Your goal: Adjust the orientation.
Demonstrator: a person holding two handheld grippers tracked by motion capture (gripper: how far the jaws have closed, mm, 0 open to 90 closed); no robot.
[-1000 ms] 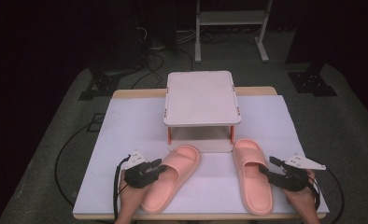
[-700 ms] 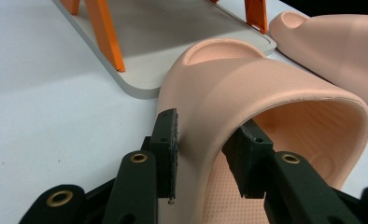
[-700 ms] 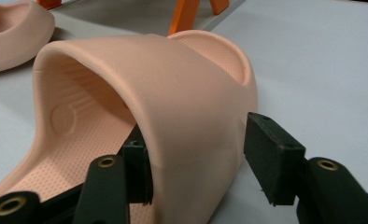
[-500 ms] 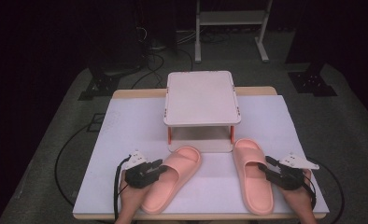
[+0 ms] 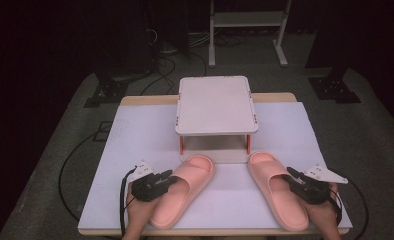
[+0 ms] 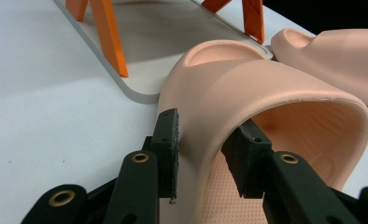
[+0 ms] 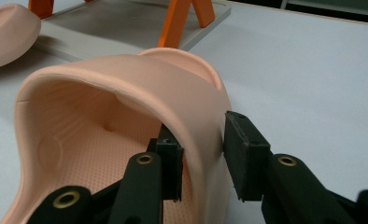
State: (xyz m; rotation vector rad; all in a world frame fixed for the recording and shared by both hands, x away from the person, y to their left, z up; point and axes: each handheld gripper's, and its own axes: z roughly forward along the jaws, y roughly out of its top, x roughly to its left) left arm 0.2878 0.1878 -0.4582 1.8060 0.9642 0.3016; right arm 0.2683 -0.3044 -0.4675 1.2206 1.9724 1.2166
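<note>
Two pink slippers lie on the white table cover in front of a small shelf stand with orange legs, their toes pointing toward the stand. The left slipper sits angled, its toe just beside the stand's grey base plate; the right slipper lies well apart from it, on the other side of the table's near edge. The left gripper has its jaws set either side of the outer wall of the left slipper's strap, one pad on the outside and one inside the foot opening; both pads sit against the wall or very near it, and whether they press it cannot be told. The right gripper stands the same way on the right slipper: one pad inside the strap, the other on its outer face, the wall between them, with a slight gap visible at the outer pad.
</note>
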